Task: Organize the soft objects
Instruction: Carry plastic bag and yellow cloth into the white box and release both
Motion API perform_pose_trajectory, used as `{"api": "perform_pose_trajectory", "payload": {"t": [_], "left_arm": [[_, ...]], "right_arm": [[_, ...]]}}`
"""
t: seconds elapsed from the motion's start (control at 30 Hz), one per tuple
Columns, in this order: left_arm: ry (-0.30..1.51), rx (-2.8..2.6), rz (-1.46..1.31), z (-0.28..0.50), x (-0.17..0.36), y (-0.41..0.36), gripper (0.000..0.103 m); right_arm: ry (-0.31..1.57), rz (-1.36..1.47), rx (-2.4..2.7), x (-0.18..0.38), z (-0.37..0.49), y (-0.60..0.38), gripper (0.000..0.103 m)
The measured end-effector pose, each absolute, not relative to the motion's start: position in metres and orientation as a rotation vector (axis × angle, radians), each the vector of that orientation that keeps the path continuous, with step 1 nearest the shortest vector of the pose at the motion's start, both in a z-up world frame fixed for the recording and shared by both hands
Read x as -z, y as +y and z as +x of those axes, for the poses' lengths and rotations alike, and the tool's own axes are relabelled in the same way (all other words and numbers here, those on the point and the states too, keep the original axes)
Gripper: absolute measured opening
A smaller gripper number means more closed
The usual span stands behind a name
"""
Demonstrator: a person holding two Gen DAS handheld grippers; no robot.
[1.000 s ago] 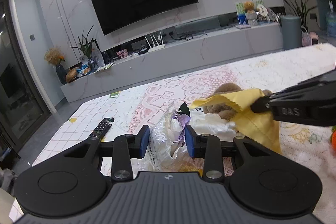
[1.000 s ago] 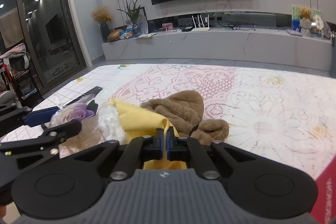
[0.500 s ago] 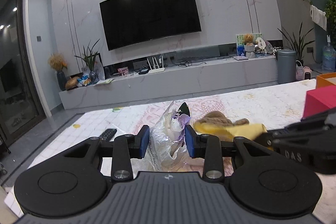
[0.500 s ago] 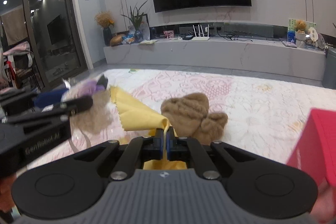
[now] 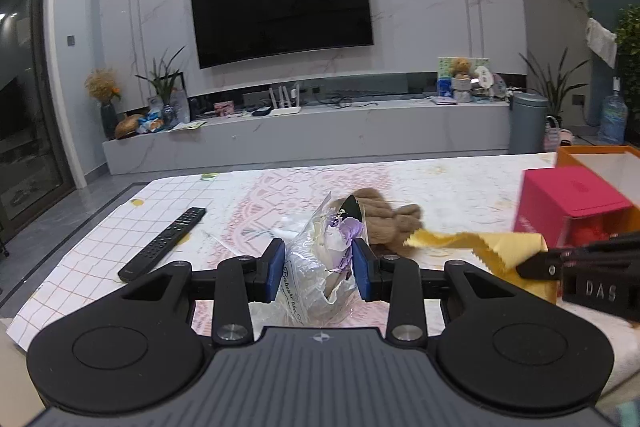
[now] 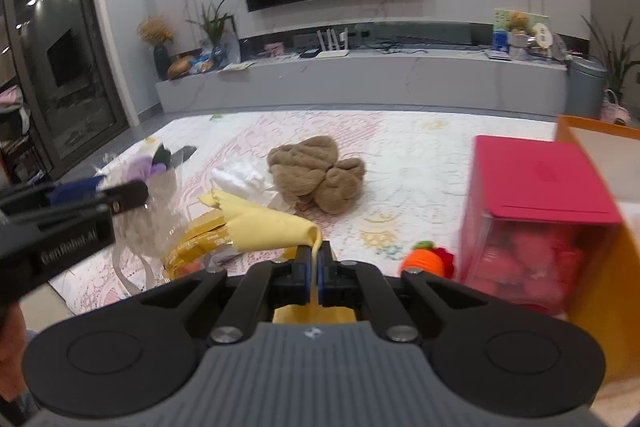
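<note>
My left gripper is shut on a crinkly clear plastic bag with a purple fabric flower inside, held above the table. The same bag shows at the left of the right wrist view, in the left gripper. My right gripper is shut on a yellow cloth, which hangs in the air; that cloth also appears at the right of the left wrist view. A brown plush toy lies on the tablecloth beyond both grippers.
A pink-lidded clear box and an orange box stand at the right. An orange knitted carrot and a yellow tape roll lie near me. A black remote lies at the left; white cloth sits beside the plush.
Both grippers have risen and drawn back to the right with their loads. The plush now lies farther off, and the pink and orange boxes have come into view.
</note>
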State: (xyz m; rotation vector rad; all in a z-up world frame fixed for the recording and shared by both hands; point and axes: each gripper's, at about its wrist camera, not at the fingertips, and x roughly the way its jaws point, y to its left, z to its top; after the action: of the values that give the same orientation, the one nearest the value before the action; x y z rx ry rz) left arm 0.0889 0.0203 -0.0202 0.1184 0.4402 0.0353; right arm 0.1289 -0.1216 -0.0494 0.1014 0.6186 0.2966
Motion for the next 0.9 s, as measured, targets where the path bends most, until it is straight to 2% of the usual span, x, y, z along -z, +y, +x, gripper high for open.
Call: {"api": "perform_pose_trajectory", "payload": {"t": [0.57,0.9], "left_arm": [[0.35,0.26,0.174,0.061,-0.012,-0.101,0.04],[0.384,0.512,0.178,0.091,-0.038,-0.186,0.04]], "right_arm": [[0.492,0.199,-0.11,-0.002,0.052,-0.234,0.0],[0.538,0.234,0.012,-0.003,0.057,-0.323,0.0]]}}
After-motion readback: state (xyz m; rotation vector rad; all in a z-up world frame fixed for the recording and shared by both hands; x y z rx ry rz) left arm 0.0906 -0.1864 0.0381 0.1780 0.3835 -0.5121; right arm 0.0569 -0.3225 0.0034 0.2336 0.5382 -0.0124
